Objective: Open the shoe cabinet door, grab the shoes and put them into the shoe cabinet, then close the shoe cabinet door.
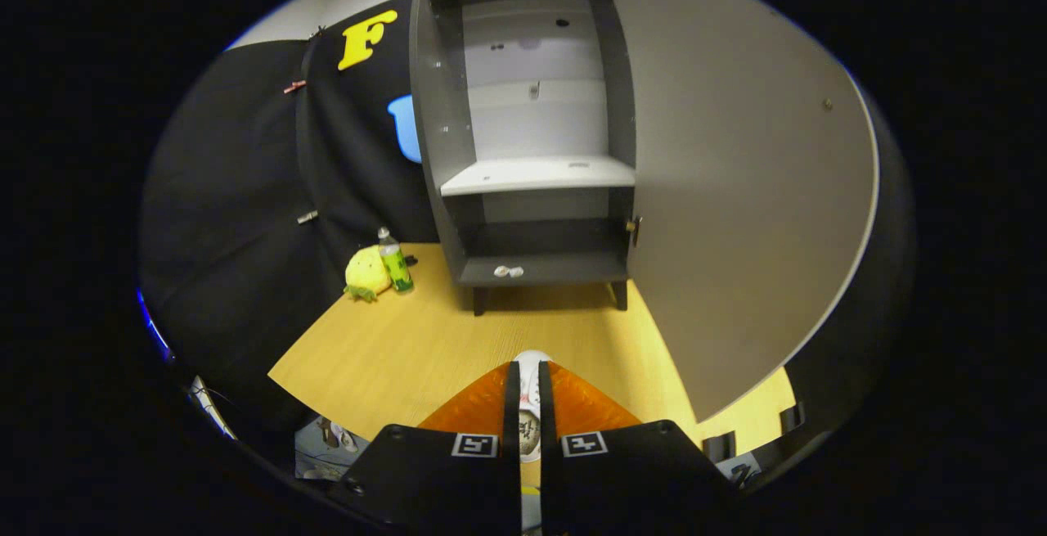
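Already swung wide, the grey shoe cabinet's door (736, 192) clears a path to its pale shelf (540, 174), while the gripper (528, 405) pinches a white shoe (532, 364) between both fingers, raised over the wooden tabletop (393, 348), apparently for loading.

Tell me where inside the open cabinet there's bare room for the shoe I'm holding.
The gripper is shut on the shoe. In the shoe cabinet, the white middle shelf is bare between both side walls. The bottom compartment is roomy too, but two small white objects sit at its front lip.
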Demonstrator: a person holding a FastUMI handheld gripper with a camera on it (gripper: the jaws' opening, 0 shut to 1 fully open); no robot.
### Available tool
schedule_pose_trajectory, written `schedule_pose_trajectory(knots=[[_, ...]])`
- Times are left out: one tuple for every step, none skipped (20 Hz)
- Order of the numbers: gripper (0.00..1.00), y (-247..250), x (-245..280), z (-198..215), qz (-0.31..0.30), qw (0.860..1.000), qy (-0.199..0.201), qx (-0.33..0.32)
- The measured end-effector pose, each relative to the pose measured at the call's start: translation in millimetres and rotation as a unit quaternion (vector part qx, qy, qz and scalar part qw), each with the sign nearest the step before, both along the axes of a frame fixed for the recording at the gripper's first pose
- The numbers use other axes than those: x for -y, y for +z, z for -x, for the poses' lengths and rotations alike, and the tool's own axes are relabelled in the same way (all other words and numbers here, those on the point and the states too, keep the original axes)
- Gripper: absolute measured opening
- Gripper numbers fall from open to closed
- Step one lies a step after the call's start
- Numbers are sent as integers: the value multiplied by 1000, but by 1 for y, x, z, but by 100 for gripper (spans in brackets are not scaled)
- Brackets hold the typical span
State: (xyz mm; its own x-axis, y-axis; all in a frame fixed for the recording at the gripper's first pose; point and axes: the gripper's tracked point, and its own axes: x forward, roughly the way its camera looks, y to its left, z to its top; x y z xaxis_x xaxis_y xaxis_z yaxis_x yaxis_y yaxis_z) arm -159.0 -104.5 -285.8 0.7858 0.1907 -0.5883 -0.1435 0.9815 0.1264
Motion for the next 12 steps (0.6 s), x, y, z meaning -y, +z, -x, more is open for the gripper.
schedule_pose_trajectory(knots=[[14,-19,-7,2,-4,1000,0,-17],[14,-39,-13,3,-4,999,-2,-33],[14,-58,-17,5,-4,999,-4,-50],[14,-76,-20,6,0,998,-7,-64],[14,-92,-23,7,3,997,-8,-77],[14,-106,-27,7,6,996,-8,-88],[14,-119,-32,4,10,995,-9,-96],[14,-131,-33,3,14,995,-11,-103],[14,-142,-34,4,15,994,-14,-110],[14,-155,-35,5,15,993,-18,-117],[14,-167,-36,5,14,992,-22,-127],[14,-177,-37,8,14,990,-27,-137]])
